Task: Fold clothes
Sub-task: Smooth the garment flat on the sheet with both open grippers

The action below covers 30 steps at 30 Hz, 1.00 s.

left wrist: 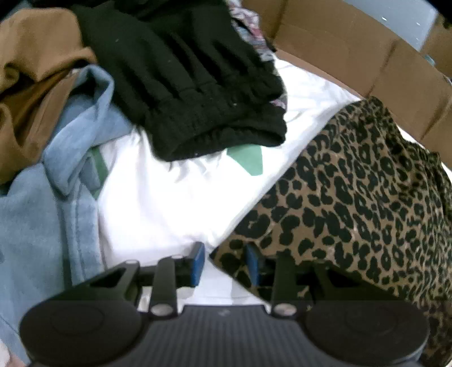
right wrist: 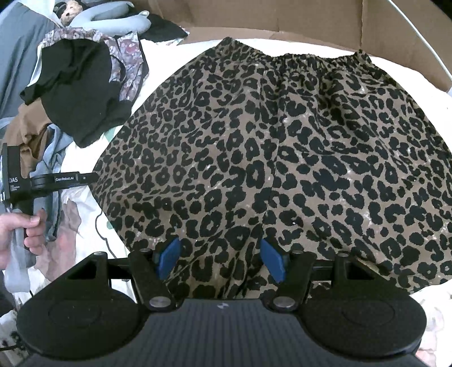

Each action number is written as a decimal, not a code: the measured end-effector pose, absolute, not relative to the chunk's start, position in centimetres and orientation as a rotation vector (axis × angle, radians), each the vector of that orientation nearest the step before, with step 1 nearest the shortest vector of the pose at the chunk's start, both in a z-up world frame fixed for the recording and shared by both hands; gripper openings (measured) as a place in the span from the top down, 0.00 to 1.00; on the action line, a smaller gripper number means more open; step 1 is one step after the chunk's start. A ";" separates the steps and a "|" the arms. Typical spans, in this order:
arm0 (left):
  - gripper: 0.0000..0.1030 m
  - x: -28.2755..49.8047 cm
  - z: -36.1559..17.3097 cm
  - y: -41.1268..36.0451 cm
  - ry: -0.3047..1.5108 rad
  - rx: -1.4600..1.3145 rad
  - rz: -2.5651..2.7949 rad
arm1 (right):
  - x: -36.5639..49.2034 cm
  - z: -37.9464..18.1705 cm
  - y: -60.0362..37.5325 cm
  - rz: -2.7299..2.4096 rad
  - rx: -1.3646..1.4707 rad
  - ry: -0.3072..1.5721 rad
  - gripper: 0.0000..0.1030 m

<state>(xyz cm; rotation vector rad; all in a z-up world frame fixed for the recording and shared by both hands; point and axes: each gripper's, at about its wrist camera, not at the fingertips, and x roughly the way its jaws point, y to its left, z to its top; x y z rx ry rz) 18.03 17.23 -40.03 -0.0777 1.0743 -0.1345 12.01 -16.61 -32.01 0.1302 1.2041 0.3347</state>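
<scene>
A leopard-print garment (right wrist: 254, 146) with an elastic waistband at its far end lies spread flat on a white sheet (left wrist: 175, 203). In the right wrist view my right gripper (right wrist: 221, 259) stands open over the garment's near hem, and the print shows between its blue pads (right wrist: 169, 257). My left gripper (left wrist: 224, 264) sits at the garment's left edge (left wrist: 353, 197), its blue pads (left wrist: 199, 261) a little apart. The cloth's corner lies between them and over the right finger. From the side, the left gripper (right wrist: 93, 177) touches that edge.
A heap of clothes lies to the left: a black ribbed garment (left wrist: 197, 93), a light blue one (left wrist: 56, 197), a brown one (left wrist: 31, 79) and a floral one (right wrist: 127, 56). Cardboard walls (right wrist: 268, 19) ring the far side. A person's hand (right wrist: 19, 231) holds the left gripper's handle.
</scene>
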 end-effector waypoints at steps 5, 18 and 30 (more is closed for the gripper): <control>0.67 18.0 -39.9 17.5 1.057 -0.055 -0.175 | 11.8 -32.4 -16.0 0.354 0.121 1.212 0.33; 0.69 18.5 -40.3 18.6 1.045 -0.041 -0.299 | 11.2 -33.2 -15.3 0.391 0.119 1.227 0.33; 0.77 18.1 -39.0 20.3 1.028 -0.154 -0.350 | 11.0 -33.5 -14.9 0.417 0.127 1.239 0.33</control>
